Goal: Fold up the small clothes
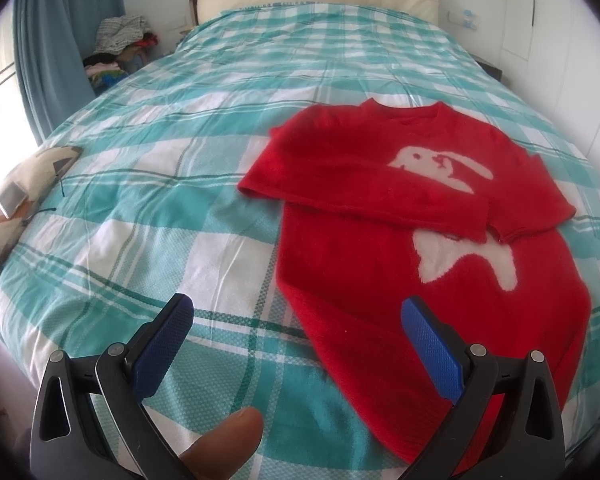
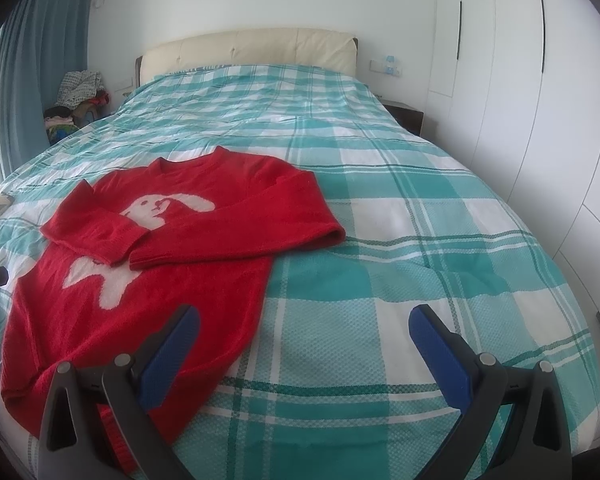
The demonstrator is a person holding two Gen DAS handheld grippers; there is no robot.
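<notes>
Fuzzy red knit sweater with white rabbit [image 1: 428, 248] lay on teal plaid bedspread [image 1: 180, 200], sleeves already crossed. My left gripper [image 1: 296, 344] and right gripper [image 2: 304, 344] gaped empty, hem at 6 o'clock; next, pinch hem, fold toward collar at 12

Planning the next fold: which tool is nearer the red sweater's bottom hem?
Roughly equal, perhaps the right. The right tool has one finger above the red sweater hem's right corner; the left tool straddles its left corner. Both open.
</notes>
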